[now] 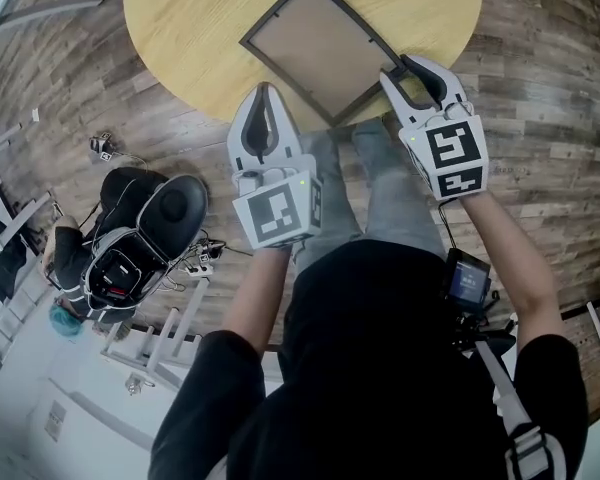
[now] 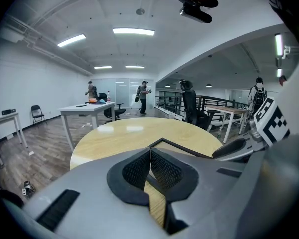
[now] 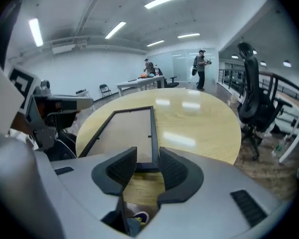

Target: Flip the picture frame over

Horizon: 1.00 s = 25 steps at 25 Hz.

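Head view
- Table: a round pale wooden table [image 1: 180, 28] fills the top of the picture, above a plank floor.
- Picture frame: a dark-rimmed picture frame [image 1: 320, 48] with a plain brown panel lies flat on the table, set diagonally at top centre, its lowest corner close to the table's near edge.
- Left gripper: the left gripper [image 1: 265, 93] sits just below and left of that lowest corner, fingers pressed together, nothing between them.
- Right gripper: the right gripper [image 1: 405, 71] is at the frame's right-hand corner, fingers spread.
- Floor: a black office chair [image 1: 145, 238] stands at middle left.

Left gripper view
- Fingers: the left gripper's [image 2: 150, 151] tips meet at centre and pinch nothing.
- Frame: the frame's dark rail [image 2: 189, 151] shows just beyond the tips, right of centre, on the tabletop [image 2: 119, 136].
- Background: people [image 2: 142, 96] stand far off by a white desk [image 2: 84, 111].

Right gripper view
- Fingers: the right gripper's [image 3: 148, 156] fingers stand apart; the frame's near corner lies between them, and I see a gap on either side.
- Frame: it [image 3: 127, 133] runs away from the tips to centre left, flat on the table [image 3: 199, 123].
- Background: a black chair [image 3: 251, 103] at the right.
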Each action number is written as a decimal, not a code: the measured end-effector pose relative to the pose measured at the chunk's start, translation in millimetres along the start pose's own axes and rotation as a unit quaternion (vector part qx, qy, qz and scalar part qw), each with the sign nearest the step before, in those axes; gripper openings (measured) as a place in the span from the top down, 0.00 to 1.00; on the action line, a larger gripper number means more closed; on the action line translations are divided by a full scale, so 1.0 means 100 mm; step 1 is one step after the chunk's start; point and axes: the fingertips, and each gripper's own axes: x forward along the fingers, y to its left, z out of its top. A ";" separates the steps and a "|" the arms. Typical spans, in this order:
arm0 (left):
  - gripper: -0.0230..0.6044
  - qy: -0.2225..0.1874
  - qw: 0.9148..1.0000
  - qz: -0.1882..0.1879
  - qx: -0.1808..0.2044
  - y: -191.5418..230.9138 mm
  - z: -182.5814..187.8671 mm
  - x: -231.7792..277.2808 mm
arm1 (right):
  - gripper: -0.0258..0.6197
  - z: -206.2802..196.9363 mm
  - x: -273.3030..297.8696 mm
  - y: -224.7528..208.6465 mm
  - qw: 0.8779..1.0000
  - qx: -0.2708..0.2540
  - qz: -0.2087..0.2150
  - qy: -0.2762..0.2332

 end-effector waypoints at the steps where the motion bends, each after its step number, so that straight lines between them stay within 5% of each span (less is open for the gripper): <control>1: 0.93 0.004 1.000 0.004 -0.001 0.02 -0.01 0.00 | 0.73 0.02 0.00 0.02 1.000 -0.025 -0.008 0.005; 7: 0.93 0.004 1.000 0.002 0.002 0.06 0.00 -0.01 | 0.75 0.06 0.05 0.12 0.990 -0.136 -0.027 0.036; 14: 0.93 -0.012 1.000 -0.002 0.004 0.02 0.22 -0.06 | 0.87 0.16 0.15 0.30 0.949 -0.306 -0.049 0.054; 20: 0.93 -0.037 0.999 -0.029 0.009 -0.10 0.39 -0.13 | 0.93 0.58 -0.01 0.47 0.946 -0.324 -0.026 -0.006; 25: 0.93 -0.058 0.997 -0.047 -0.002 -0.19 0.87 -0.46 | 0.93 1.29 -0.56 0.67 0.941 -0.327 -0.022 -0.088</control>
